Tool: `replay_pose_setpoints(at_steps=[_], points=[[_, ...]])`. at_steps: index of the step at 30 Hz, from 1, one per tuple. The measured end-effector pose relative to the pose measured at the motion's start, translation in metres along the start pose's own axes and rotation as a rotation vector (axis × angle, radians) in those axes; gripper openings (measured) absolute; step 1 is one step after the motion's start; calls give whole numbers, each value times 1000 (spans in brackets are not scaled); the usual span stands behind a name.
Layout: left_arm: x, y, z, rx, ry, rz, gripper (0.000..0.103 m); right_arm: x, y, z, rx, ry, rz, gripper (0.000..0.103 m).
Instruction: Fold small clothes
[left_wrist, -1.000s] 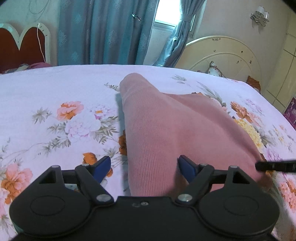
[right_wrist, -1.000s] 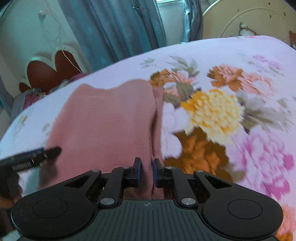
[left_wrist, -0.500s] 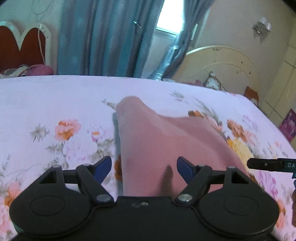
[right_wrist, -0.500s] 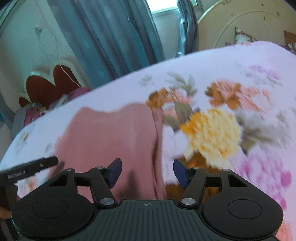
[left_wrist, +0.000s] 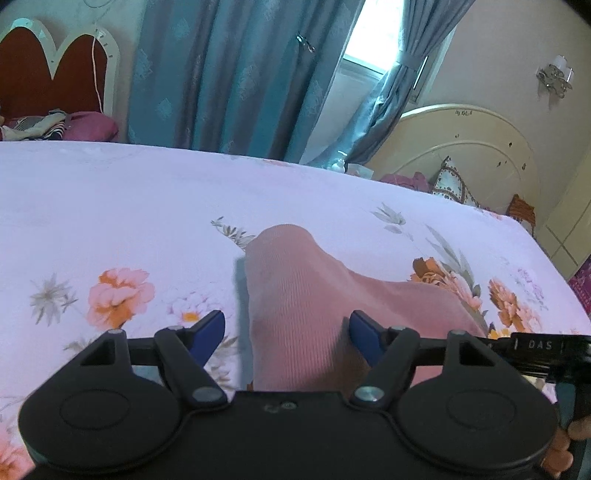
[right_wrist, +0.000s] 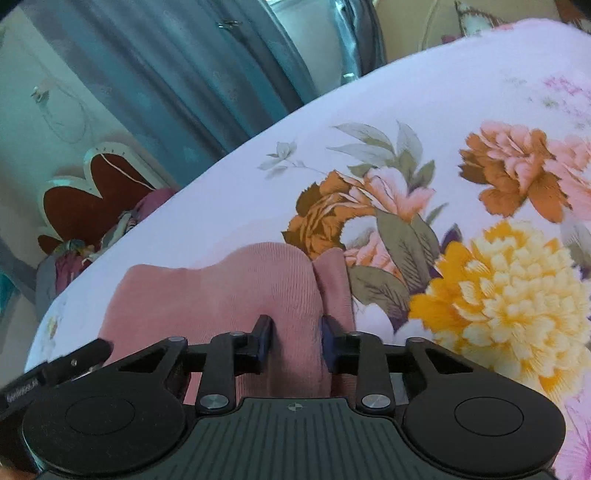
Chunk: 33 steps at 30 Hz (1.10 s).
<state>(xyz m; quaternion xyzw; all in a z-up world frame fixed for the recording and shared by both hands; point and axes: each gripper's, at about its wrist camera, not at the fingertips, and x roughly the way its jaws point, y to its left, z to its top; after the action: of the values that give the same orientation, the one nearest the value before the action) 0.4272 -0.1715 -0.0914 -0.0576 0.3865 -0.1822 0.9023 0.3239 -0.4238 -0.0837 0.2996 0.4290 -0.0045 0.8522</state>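
The pink garment (right_wrist: 229, 295) runs forward from both grippers; the right gripper (right_wrist: 295, 341), jaws just closing, pinches its right-edge ridge, while the left gripper (left_wrist: 286, 330) stands spread, straddling the left edge untouched

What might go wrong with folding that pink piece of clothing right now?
The right gripper has just been closing on a bunched ridge of the pink ribbed garment; it may catch only a thin layer, which could slip out. The left gripper stands open astride the cloth, gripping nothing, so a one-sided pull might drag the fold crooked across the floral bedsheet.
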Motion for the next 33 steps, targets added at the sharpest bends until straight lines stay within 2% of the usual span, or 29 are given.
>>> replay_pose_setpoints(at_steps=[2, 3, 4, 6, 7, 9, 12, 13, 17, 19, 21, 22, 26, 29, 30, 32, 33], points=[[7, 0, -1, 7, 11, 9, 73, -14, 13, -2, -79, -82, -28, 14], [10, 1, -3, 10, 20, 17, 73, -21, 21, -5, -151, -135, -75, 12], [12, 1, -6, 11, 25, 23, 74, -22, 26, -9, -216, -157, -144, 2], [15, 2, -10, 10, 26, 24, 76, -8, 21, -12, -259, -87, -211, 2], [15, 3, -11, 7, 25, 22, 76, -7, 15, -11, -235, -80, -205, 3], [13, 3, -9, 7, 24, 24, 76, -13, 12, -7, -210, -127, -217, 3], [10, -1, -5, 30, 10, 27, 73, -26, 14, 4, -153, -189, -156, 3], [11, -2, -4, 33, 9, 26, 73, -25, 19, 6, -171, -190, -140, 3], [22, -8, -2, 27, 29, 25, 73, 0, 37, 3, -267, -120, -128, 3], [26, -11, -4, 44, 37, 29, 74, 14, 38, -1, -305, -95, -177, 3], [30, -10, -7, 59, 45, 28, 77, 26, 32, -4, -332, -78, -282, 3], [31, -9, -9, 56, 44, 27, 80, 28, 25, -5, -319, -81, -294, 3], [30, -5, -8, 44, 46, 28, 80, 17, 22, -4, -320, -68, -279, 3], [28, -10, -6, 60, 34, 30, 77, 4, 26, 2, -277, -134, -208, 3], [30, -11, -7, 68, 39, 36, 78, 6, 27, 2, -272, -125, -205, 3], [33, -11, -9, 64, 46, 35, 79, 20, 27, -2, -274, -54, -213, 11], [33, -11, -9, 63, 46, 39, 80, 22, 26, -6, -289, -66, -236, 12]])
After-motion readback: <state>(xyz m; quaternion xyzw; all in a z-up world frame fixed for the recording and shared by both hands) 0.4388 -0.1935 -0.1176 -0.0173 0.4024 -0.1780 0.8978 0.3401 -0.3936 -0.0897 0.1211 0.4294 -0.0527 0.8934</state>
